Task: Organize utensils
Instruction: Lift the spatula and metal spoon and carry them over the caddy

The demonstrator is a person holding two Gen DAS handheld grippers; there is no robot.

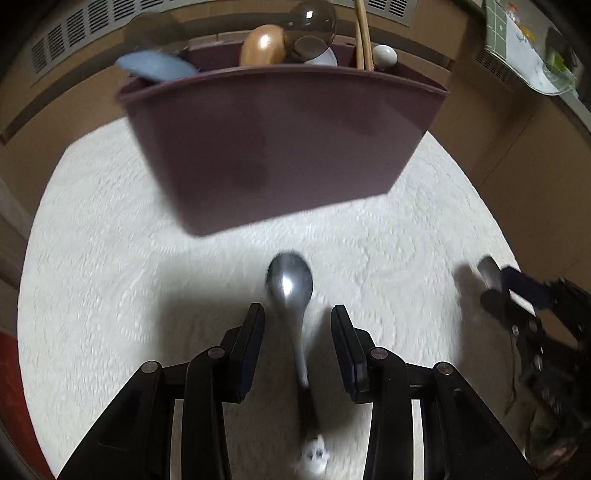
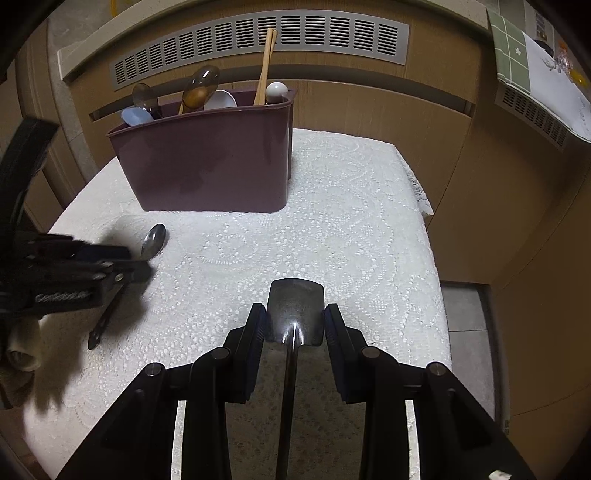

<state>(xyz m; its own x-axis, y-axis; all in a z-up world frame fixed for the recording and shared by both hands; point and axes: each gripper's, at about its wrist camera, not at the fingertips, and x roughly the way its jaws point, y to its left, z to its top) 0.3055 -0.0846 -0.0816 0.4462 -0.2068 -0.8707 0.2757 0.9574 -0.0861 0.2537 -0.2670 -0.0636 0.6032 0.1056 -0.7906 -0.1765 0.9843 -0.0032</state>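
- one maroon utensil caddy sitting on the cloth
- two metal utensils lying outside it: round spoon, square-headed spoon
- two wooden chopsticks sticking up
- two grippers showing

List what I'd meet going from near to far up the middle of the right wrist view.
Right gripper clamped on the flat-headed metal utensil → bare white lace tablecloth → maroon utensil caddy → wooden chopsticks standing in it → slotted vent panel on the wall.
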